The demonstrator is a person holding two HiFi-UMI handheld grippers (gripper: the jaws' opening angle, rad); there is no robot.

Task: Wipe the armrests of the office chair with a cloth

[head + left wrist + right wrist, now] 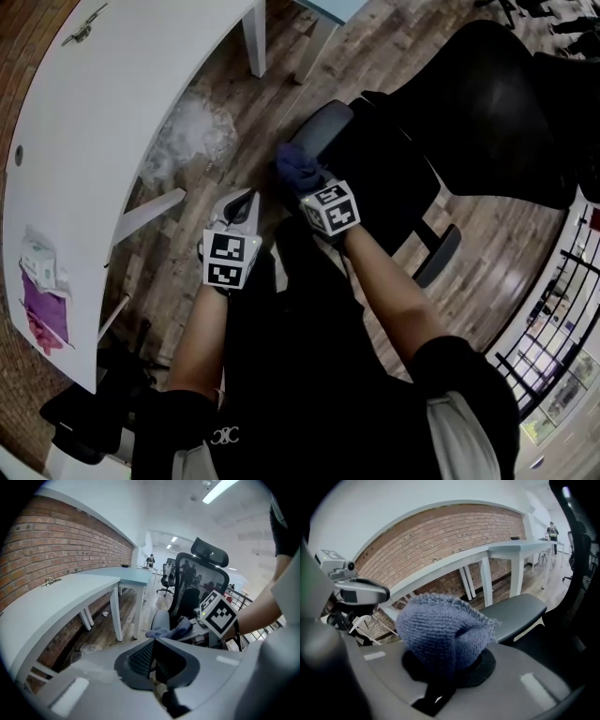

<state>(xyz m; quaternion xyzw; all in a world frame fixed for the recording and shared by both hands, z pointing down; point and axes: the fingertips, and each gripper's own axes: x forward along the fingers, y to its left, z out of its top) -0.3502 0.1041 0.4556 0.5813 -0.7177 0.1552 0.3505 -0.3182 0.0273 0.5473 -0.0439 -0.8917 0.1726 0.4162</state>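
The right gripper [309, 187] is clamped on a bunched blue cloth [443, 630] at the near end of the grey armrest [326, 127], whose pad runs ahead with open wooden floor [225, 122] along its left edge. Just to the left, the left gripper [246, 204] has its jaws closed on nothing. A white desk [103, 141] borders the left side, and the black office chair [487, 103] crowds the right.

I see a white desk [112, 122] at left on the wooden floor [506, 234]. Crumpled plastic [192, 141] lies beneath it, and a brick wall [61, 550] stands beyond.
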